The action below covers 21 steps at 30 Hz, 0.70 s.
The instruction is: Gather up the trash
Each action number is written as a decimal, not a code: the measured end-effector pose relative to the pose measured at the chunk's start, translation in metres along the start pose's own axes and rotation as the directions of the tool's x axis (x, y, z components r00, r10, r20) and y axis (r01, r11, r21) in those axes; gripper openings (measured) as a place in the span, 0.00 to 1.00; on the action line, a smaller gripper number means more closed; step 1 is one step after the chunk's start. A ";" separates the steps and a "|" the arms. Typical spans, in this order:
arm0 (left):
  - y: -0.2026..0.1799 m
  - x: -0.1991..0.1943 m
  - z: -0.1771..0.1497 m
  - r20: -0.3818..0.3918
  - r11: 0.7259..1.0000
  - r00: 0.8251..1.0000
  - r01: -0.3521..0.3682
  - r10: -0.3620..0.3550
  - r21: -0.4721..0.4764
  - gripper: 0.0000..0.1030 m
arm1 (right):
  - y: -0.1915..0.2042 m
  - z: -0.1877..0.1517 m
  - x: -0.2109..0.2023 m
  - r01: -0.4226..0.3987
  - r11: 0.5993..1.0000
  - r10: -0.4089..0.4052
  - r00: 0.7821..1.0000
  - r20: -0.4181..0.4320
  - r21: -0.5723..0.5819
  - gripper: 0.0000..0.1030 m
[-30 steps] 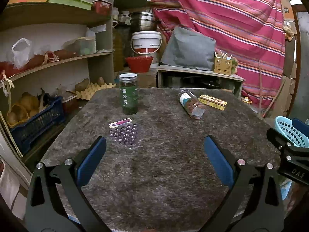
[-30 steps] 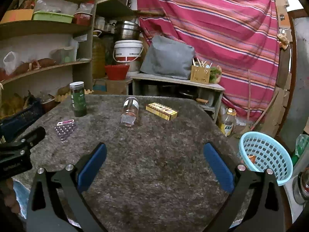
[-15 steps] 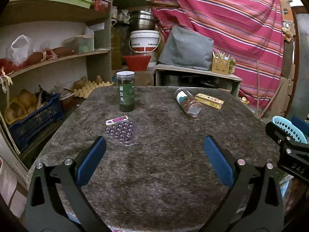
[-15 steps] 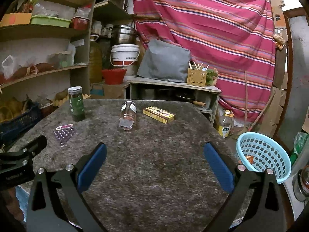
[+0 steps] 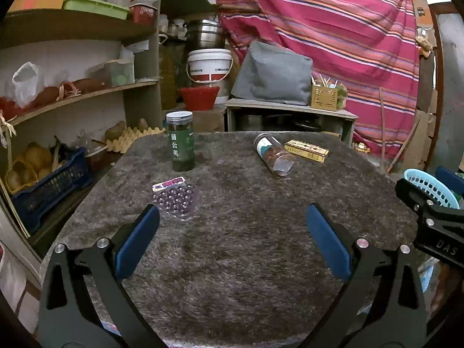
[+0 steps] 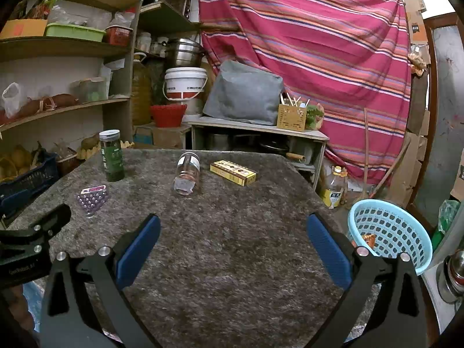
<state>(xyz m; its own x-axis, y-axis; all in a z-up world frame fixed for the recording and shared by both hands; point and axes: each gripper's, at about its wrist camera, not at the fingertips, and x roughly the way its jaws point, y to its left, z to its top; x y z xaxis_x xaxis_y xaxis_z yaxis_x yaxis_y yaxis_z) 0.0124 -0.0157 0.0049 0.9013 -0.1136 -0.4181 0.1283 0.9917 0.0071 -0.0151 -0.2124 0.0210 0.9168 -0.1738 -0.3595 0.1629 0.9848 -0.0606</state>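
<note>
Gaping empty: left gripper (image 5: 232, 242), right gripper (image 6: 233, 242) | basket (image 5: 429, 187) half-hidden | basket scrap unclear

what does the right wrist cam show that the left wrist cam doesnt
Only the right wrist view shows the inside of the blue basket, with an orange scrap in it, and the yellow-labelled bottle on the floor. Only the left wrist view shows the egg tray with potatoes by the shelf. Both show the green jar upright, the clear jar on its side, the yellow box, the purple blister pack, and an open, empty left gripper and right gripper.
</note>
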 end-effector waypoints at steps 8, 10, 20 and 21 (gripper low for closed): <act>-0.001 0.000 0.000 -0.002 1.000 1.000 0.008 -0.008 -0.001 0.95 | -0.001 -0.001 -0.003 0.013 1.000 -0.013 1.000 0.012 -0.012 0.96; -0.003 0.000 0.000 0.000 1.000 1.000 0.008 -0.008 0.002 0.95 | -0.002 -0.001 -0.003 0.013 1.000 -0.013 1.000 0.011 -0.012 0.96; -0.006 0.000 -0.001 0.002 1.000 1.000 0.004 -0.005 0.007 0.95 | -0.001 -0.002 -0.003 0.014 1.000 -0.014 1.000 0.003 -0.012 0.96; -0.006 0.000 -0.001 0.001 1.000 1.000 0.005 -0.005 0.007 0.95 | -0.001 -0.002 -0.003 0.012 1.000 -0.012 1.000 0.001 -0.012 0.96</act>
<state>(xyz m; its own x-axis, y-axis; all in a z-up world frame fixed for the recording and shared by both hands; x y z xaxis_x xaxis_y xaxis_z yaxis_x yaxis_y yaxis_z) 0.0114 -0.0214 0.0040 0.9011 -0.1185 -0.4171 0.1354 0.9907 0.0112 -0.0188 -0.2132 0.0205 0.9150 -0.1857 -0.3582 0.1695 0.9826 -0.0764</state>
